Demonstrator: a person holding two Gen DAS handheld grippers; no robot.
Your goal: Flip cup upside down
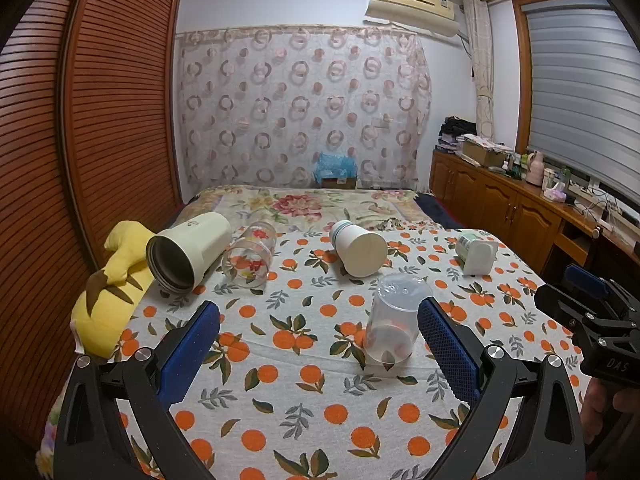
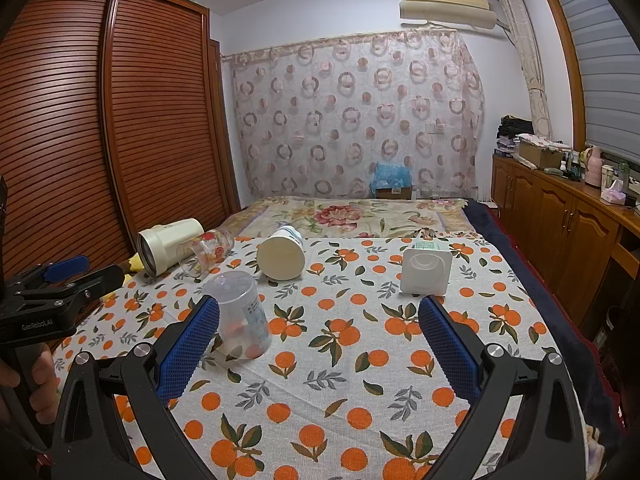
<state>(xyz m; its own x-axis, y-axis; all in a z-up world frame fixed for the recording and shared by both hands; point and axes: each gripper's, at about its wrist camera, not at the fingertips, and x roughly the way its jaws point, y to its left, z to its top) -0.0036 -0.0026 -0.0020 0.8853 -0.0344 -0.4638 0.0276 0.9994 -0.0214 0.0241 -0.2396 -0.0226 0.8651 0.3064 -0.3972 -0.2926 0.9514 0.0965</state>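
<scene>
A clear plastic cup (image 1: 394, 318) stands upside down on the orange-print cloth (image 1: 304, 400), base up; it also shows in the right wrist view (image 2: 242, 314). My left gripper (image 1: 320, 328) is open and empty, with its right fingertip just beside the cup. My right gripper (image 2: 319, 326) is open and empty, with its left fingertip beside the cup. Each gripper shows at the edge of the other's view: the right one (image 1: 592, 320), the left one (image 2: 56, 280).
Lying on their sides at the back are a cream tumbler (image 1: 188, 254), a flowered glass (image 1: 250, 256), a white cup (image 1: 358, 248) and a white square container (image 1: 478, 254). A yellow plush (image 1: 108, 292) lies at the left edge. A wardrobe stands on the left, cabinets (image 1: 500, 200) on the right.
</scene>
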